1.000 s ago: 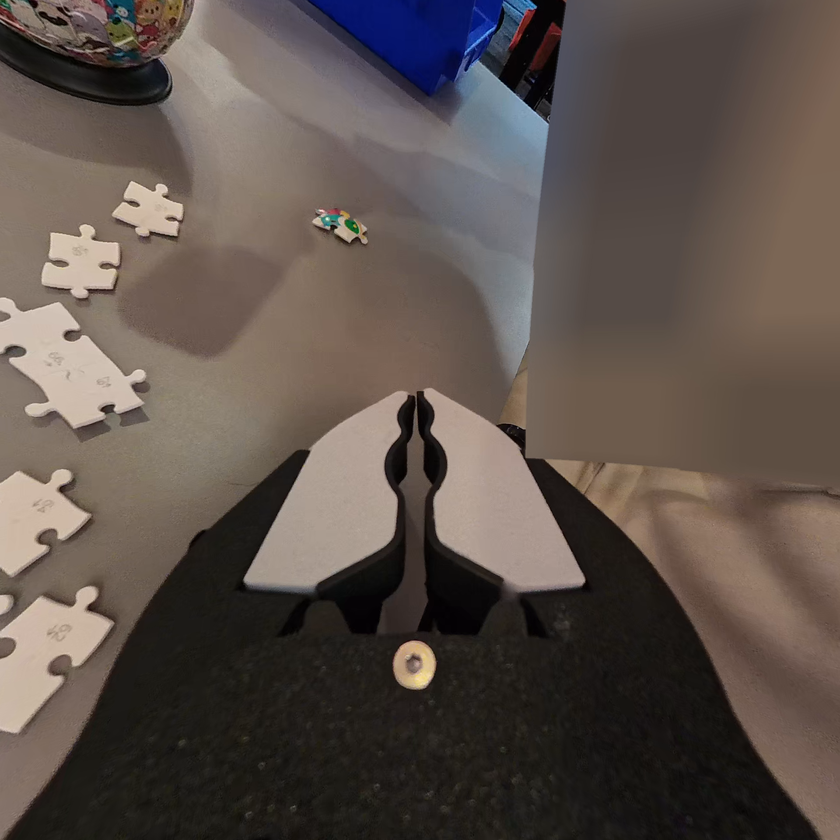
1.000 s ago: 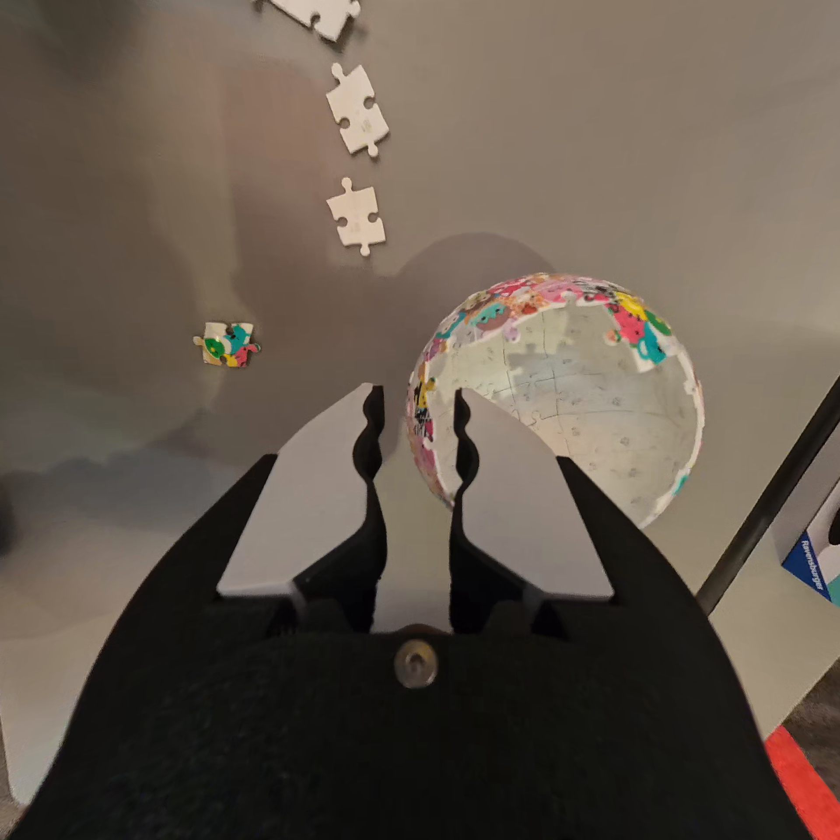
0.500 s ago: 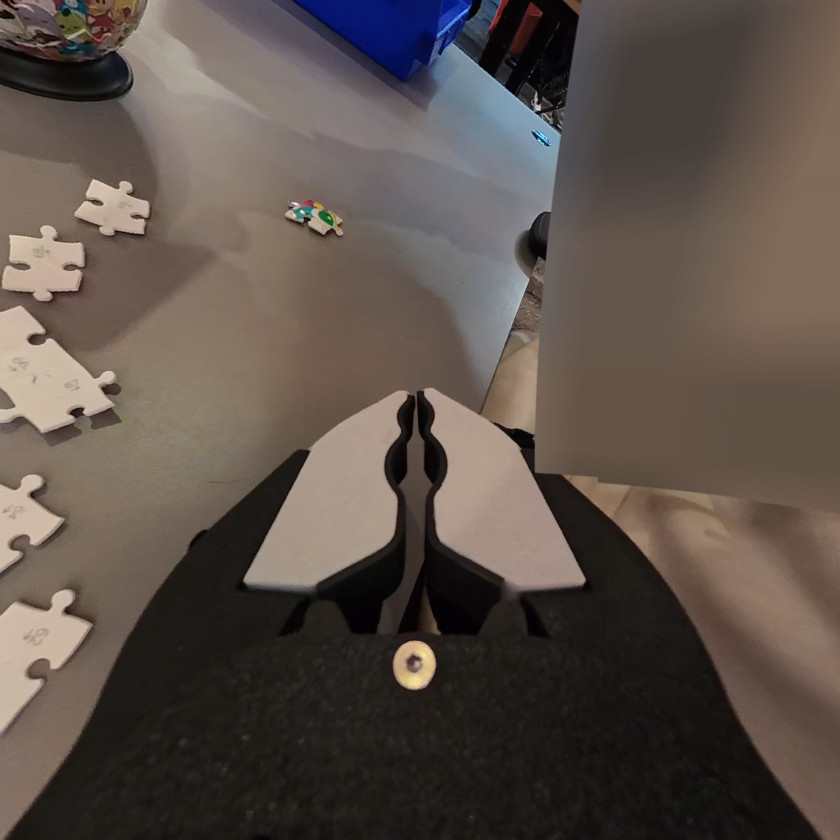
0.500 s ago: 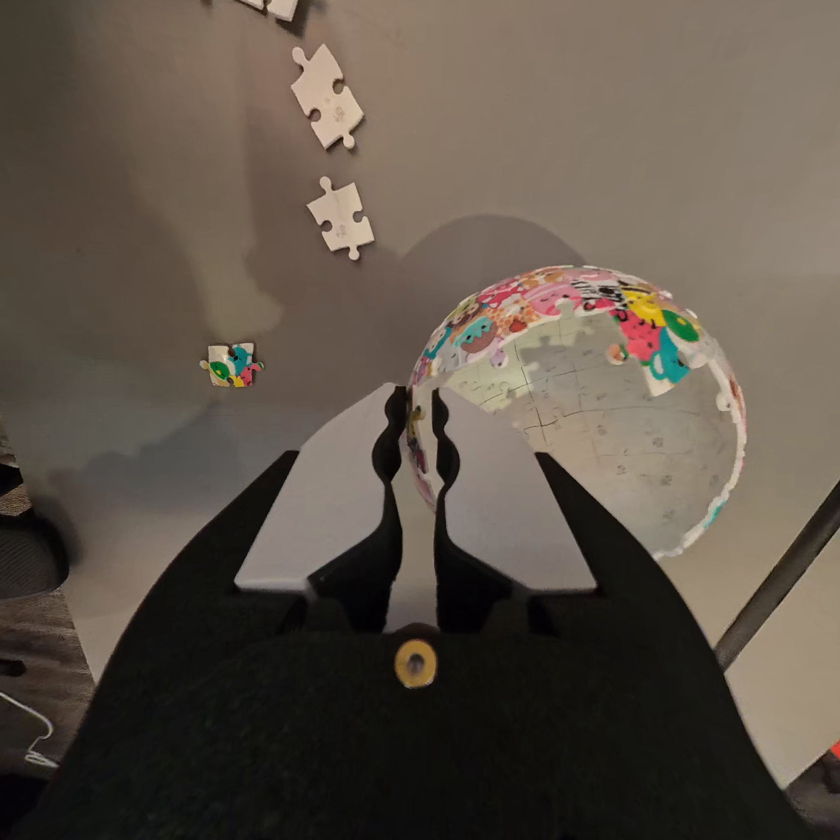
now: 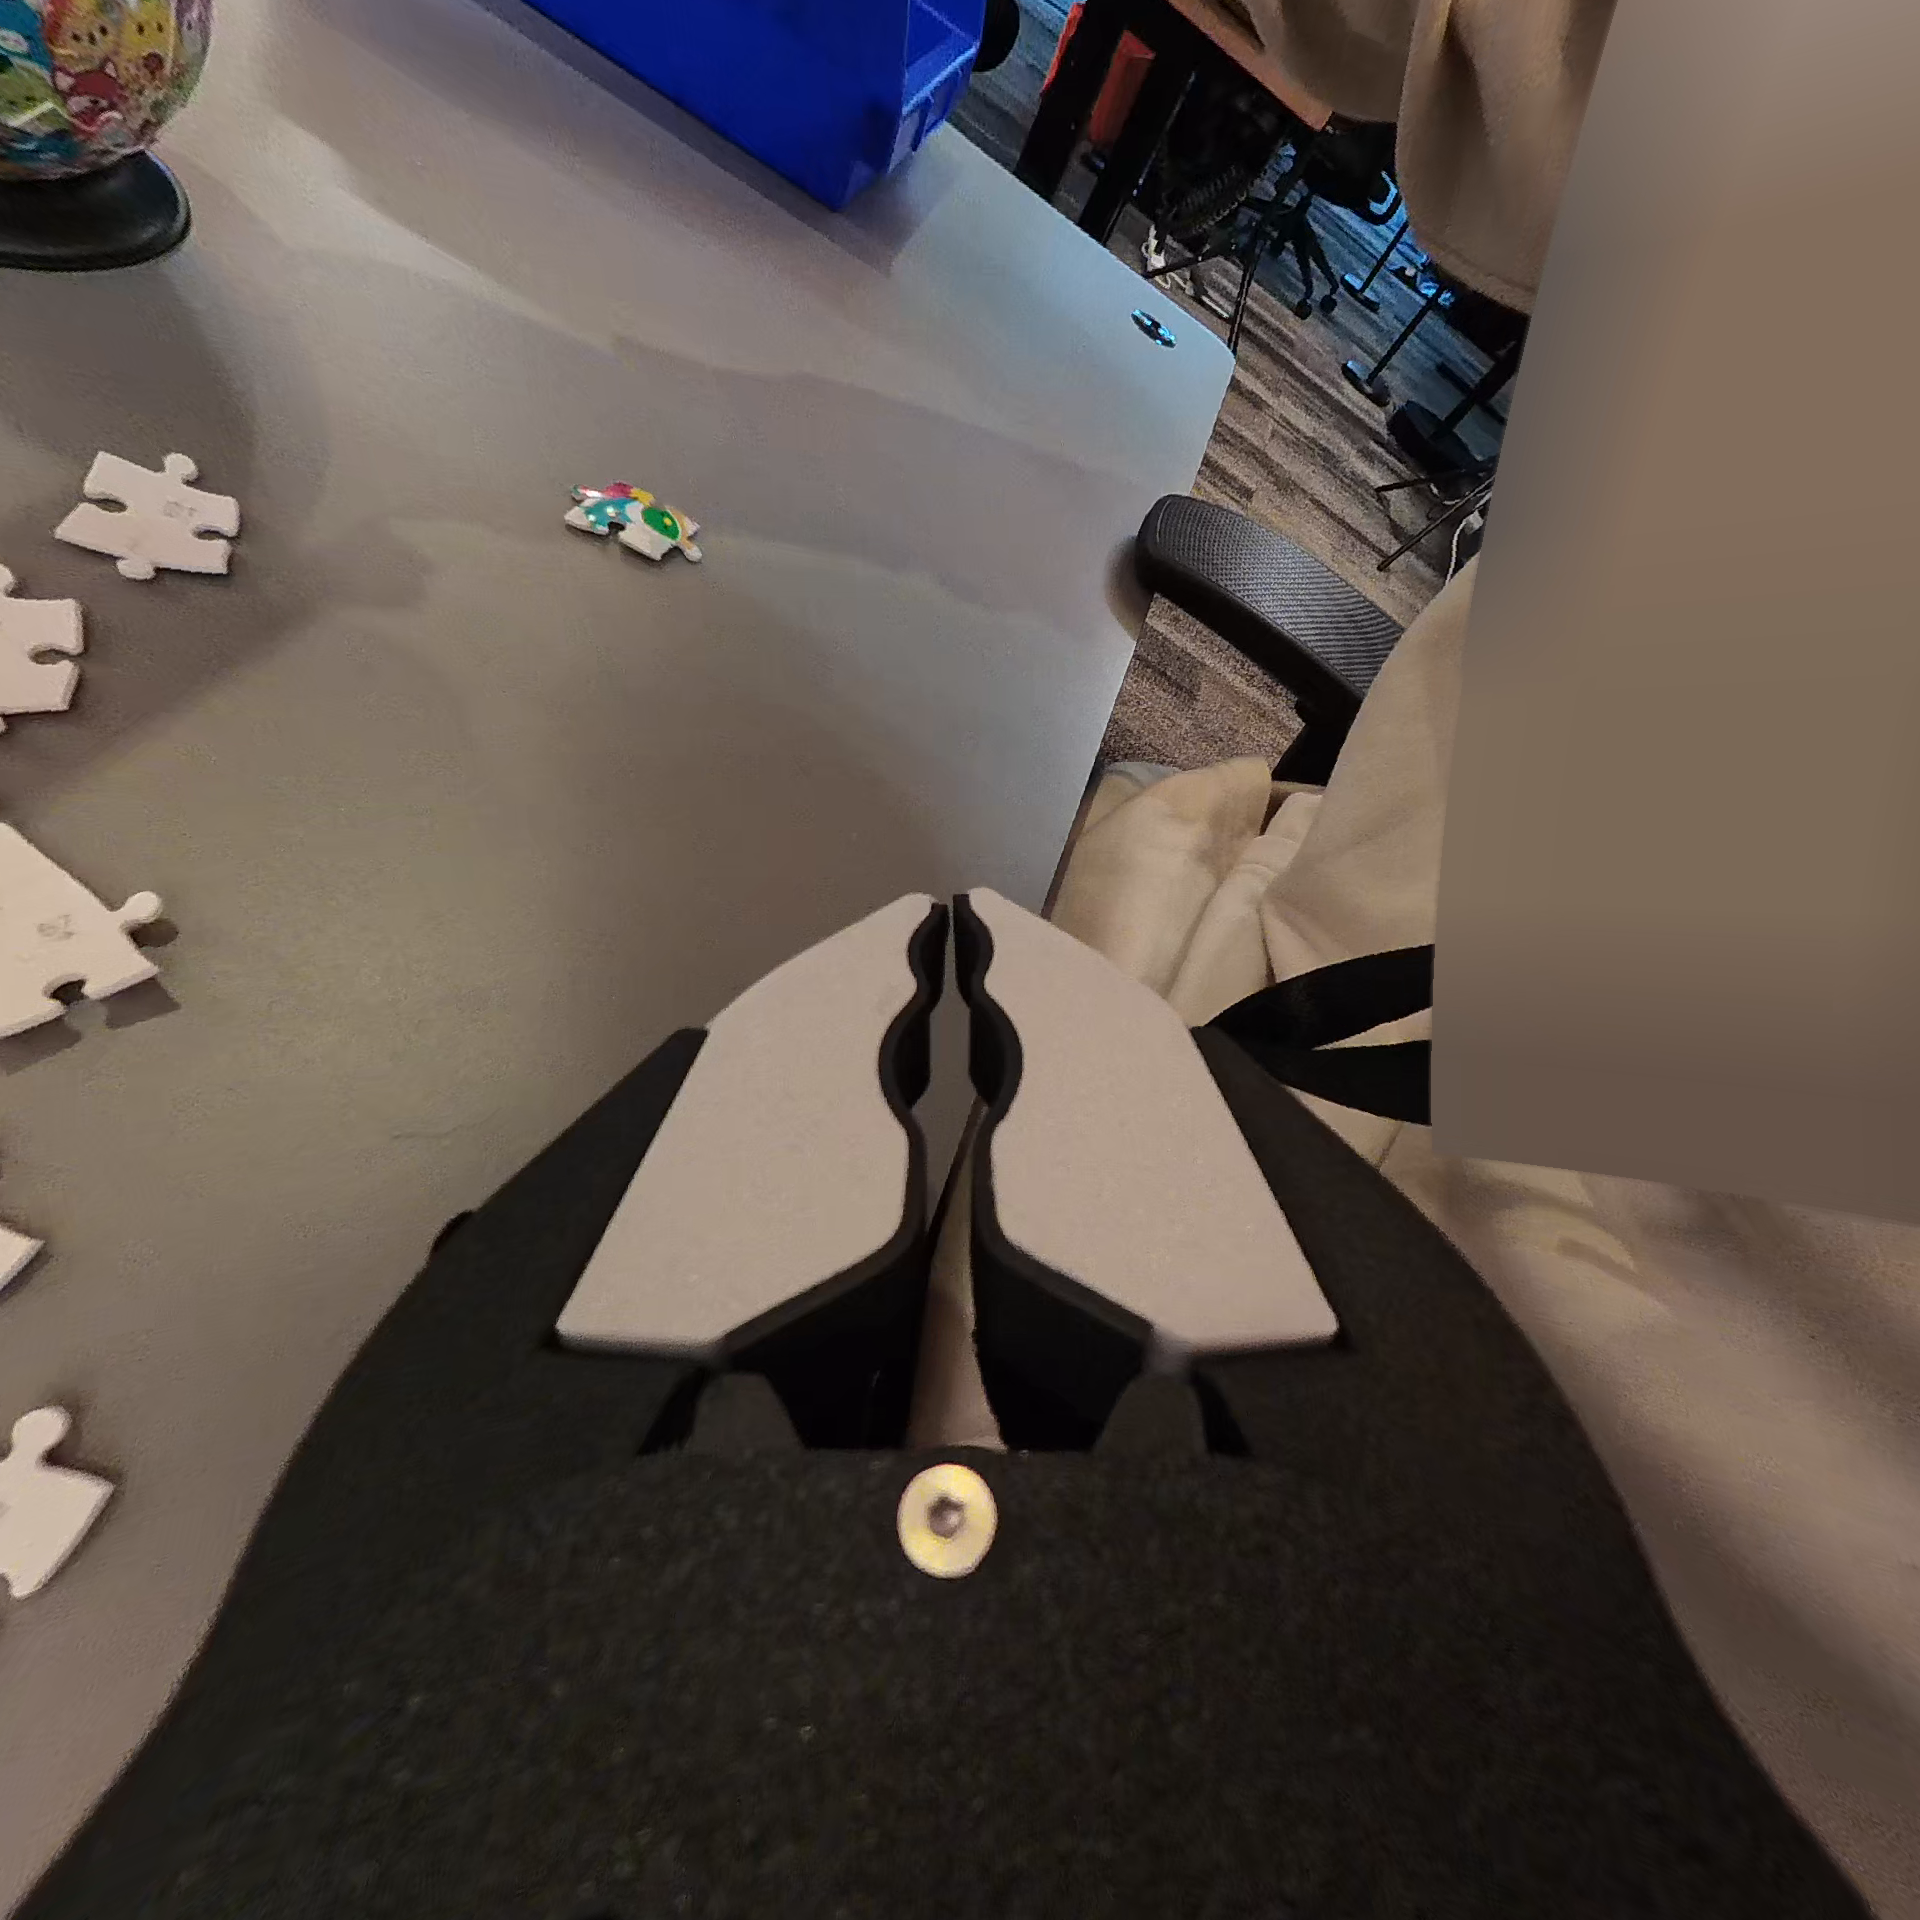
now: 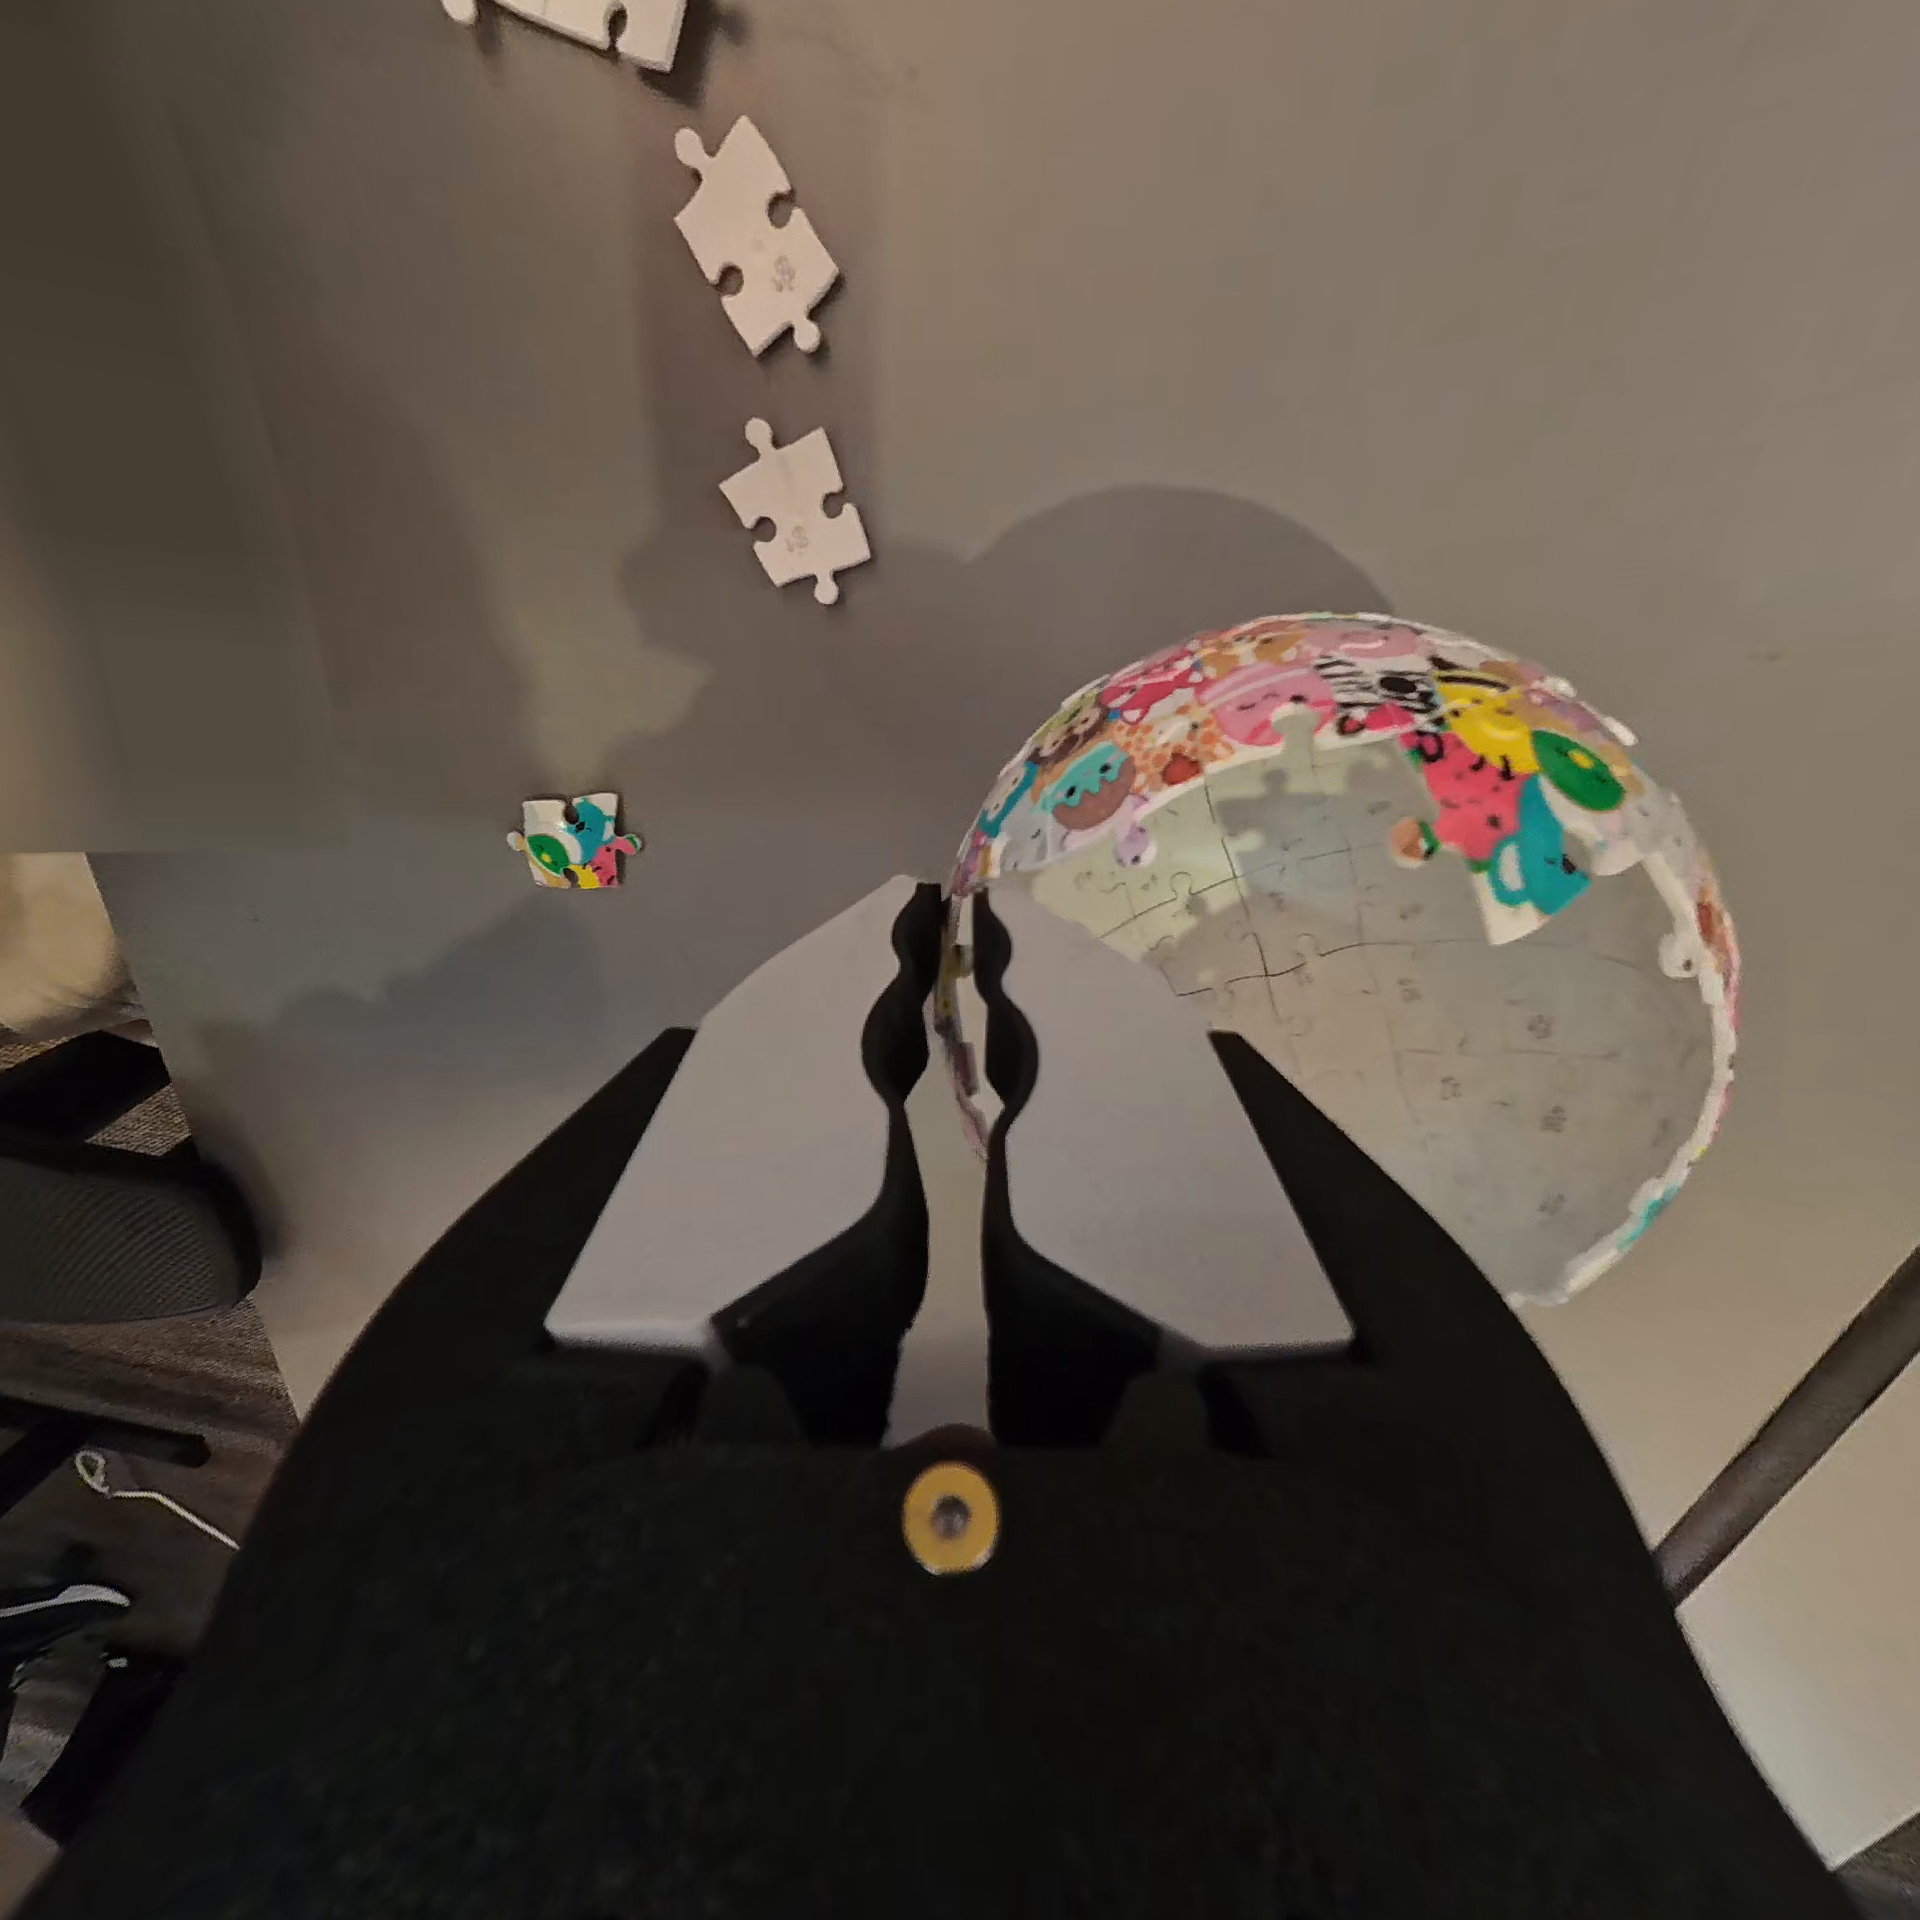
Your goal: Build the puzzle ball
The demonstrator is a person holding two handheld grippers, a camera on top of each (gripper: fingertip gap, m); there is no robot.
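The puzzle ball [image 6: 1351,935], a half-built shell with a coloured outside and a pale inside, is held above the grey table [image 6: 1351,312]: the right gripper [image 6: 958,914] has its fingers pressed onto the shell's near rim, pinching it. Its lower edge is hidden behind the gripper body.

Beyond the shell, two white face-down pieces [image 6: 795,509] lie one behind the other, and a single colourful piece [image 6: 575,842] lies well apart to the left. More white pieces are cut off at the top edge.

The left gripper [image 5: 951,909] hovers at the table's near edge, its fingers pressed together on nothing. In its view, a finished ball on a black stand [image 5: 88,213] is cropped at the top left, beside a blue bin [image 5: 810,94]. A chair armrest [image 5: 1268,603] stands off the table's edge.
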